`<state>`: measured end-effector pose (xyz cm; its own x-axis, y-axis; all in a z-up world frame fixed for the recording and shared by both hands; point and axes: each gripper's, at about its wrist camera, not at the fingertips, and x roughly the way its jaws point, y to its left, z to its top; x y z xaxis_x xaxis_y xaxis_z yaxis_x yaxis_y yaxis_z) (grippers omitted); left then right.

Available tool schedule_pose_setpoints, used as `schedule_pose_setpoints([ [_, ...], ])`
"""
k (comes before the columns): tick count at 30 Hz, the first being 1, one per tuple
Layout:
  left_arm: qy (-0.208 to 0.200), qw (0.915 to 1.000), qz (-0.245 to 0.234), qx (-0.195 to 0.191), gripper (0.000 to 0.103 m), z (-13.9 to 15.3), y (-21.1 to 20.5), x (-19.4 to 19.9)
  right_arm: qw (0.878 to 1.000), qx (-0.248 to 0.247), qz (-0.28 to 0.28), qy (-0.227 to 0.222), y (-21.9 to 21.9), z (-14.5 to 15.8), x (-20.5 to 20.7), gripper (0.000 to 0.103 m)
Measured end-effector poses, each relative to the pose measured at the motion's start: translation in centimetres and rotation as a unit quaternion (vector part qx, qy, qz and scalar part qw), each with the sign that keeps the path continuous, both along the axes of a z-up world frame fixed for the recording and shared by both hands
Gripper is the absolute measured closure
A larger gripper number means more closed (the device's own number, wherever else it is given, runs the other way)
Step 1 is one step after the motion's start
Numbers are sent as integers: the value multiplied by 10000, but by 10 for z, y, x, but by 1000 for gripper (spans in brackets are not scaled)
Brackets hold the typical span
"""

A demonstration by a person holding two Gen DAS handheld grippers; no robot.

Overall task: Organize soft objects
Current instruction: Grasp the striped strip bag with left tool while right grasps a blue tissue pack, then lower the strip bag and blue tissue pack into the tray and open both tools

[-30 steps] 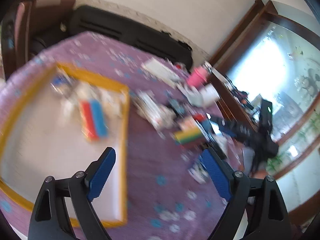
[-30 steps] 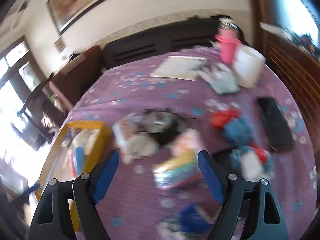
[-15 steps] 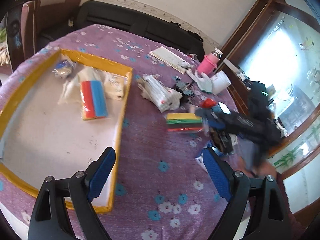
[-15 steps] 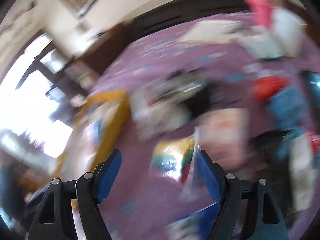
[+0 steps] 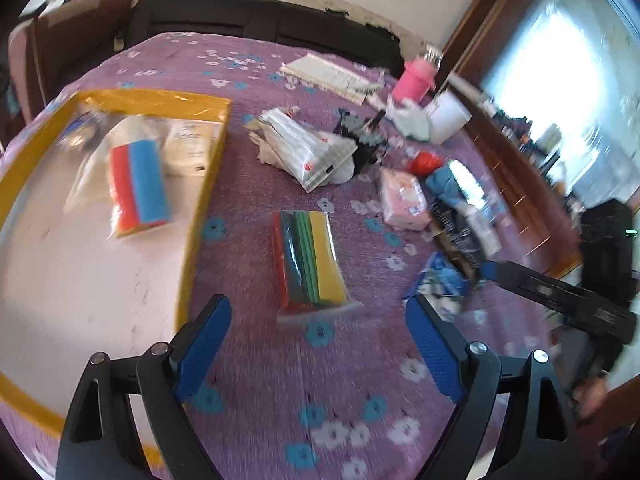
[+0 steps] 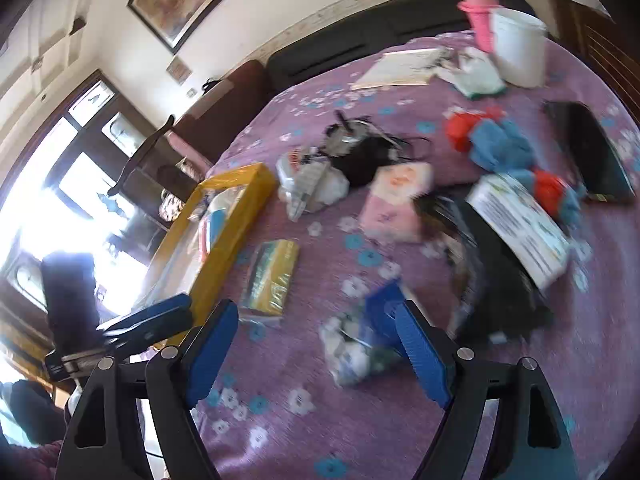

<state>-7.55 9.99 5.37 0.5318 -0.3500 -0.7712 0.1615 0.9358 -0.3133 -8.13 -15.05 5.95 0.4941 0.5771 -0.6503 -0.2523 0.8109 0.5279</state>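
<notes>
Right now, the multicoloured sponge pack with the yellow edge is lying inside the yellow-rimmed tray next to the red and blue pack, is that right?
Not quite: the multicoloured sponge pack lies on the purple tablecloth, outside the yellow-rimmed tray. Only the red and blue pack is inside, as the left wrist view shows.

My left hand-held gripper (image 5: 318, 344) hangs wide open over the desk (image 5: 280, 380), a sponge pack (image 5: 310, 260) just ahead; the tray (image 5: 200, 200) holds another, I think.
</notes>
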Motion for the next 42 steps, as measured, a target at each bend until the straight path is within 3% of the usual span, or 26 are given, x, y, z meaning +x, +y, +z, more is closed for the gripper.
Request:
schedule_pose_setpoints([
  [8,24,9943,35,1066,15,-30,-42,51,9996,107,-221,148,-16,-18,-11,17],
  [13,155,9908,-261,1317,15,-44,-64,59,9984,112,-360,421,-15,-37,-6,17],
  [15,-6,9857,-396,1640,15,-48,-75,55,9973,145,-505,518,-14,-41,-1,17],
  [16,-142,9846,-472,1679,22,-48,-77,52,9965,121,-601,563,-13,-43,2,17],
  [18,-232,9854,-550,1592,56,-44,-74,47,9955,54,-731,595,-11,-44,5,17],
  [19,-235,9858,-615,1543,65,-41,-71,45,9953,15,-769,595,-9,-44,7,17],
  [28,-300,9952,-543,762,65,-21,-38,13,9914,-743,-905,585,33,-44,18,13],
  [34,-446,9972,-382,453,65,-4,-16,-3,9787,-1742,-1001,423,71,-45,18,13],
  [35,-476,9975,-345,401,65,0,-10,-6,9759,-1889,-1021,391,75,-46,19,14],
  [37,-513,9979,-259,303,65,5,1,-12,9656,-2347,-1092,266,82,-47,17,38],
  [38,-517,9981,-223,264,65,6,6,-14,9628,-2476,-1065,213,85,-46,15,39],
  [42,-632,9979,99,72,65,18,44,-26,9693,-2217,-1014,307,80,-41,7,41],
])
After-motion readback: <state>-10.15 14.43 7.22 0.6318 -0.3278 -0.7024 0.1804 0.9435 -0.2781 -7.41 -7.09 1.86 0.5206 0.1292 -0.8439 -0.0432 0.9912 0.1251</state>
